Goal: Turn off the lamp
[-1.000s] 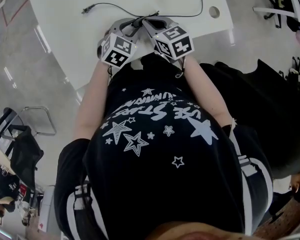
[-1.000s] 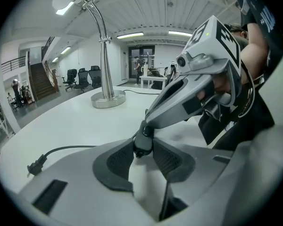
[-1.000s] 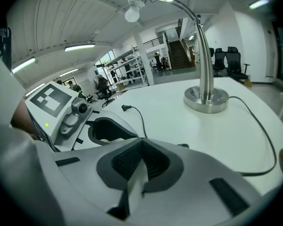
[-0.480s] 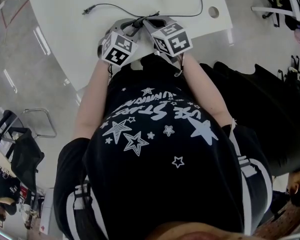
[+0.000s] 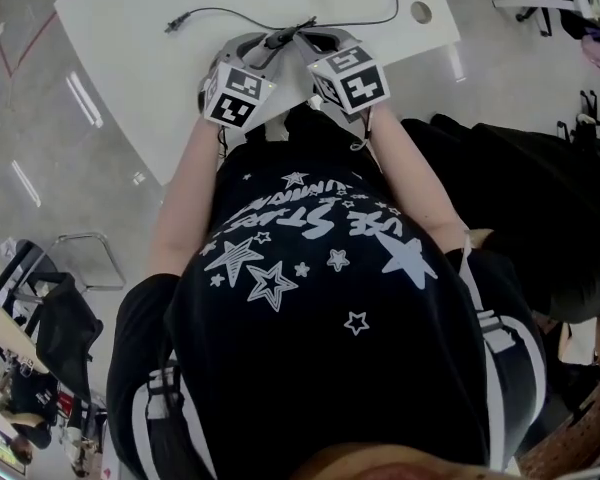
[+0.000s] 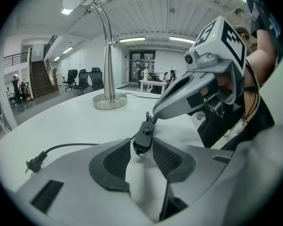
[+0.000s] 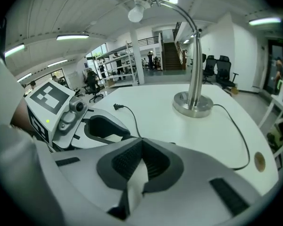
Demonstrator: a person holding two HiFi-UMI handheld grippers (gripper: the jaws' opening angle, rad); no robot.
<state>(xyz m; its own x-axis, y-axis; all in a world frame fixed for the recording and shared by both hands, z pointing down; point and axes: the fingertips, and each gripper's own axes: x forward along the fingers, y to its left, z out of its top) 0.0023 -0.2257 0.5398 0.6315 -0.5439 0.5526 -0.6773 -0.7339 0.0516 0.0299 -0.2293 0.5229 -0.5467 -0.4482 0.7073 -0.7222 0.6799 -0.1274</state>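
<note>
A silver gooseneck lamp stands on the white table [image 5: 130, 28], its base [image 6: 109, 100] far from me and its bulb [image 6: 71, 0] high up. The right gripper view shows the same base [image 7: 193, 105] and bulb [image 7: 135, 14]. The lamp's black inline cord switch [image 6: 142, 136] lies between the pads of my left gripper [image 6: 142, 147], which is shut on it. My right gripper [image 7: 140, 147] is shut with nothing in it. Its closed tip [image 6: 156, 116] rests at the switch's far end. In the head view both grippers meet over the switch [image 5: 280, 38] near the table's front edge.
The cord's loose plug [image 6: 34, 163] lies unplugged on the table to the left. The rest of the cord [image 7: 238, 135] loops from the base past a round cable hole [image 5: 420, 11]. Office chairs and a staircase stand far behind.
The head camera has drifted a little. Both grippers stay together at the switch, and the right one's marker cube has tipped slightly.
</note>
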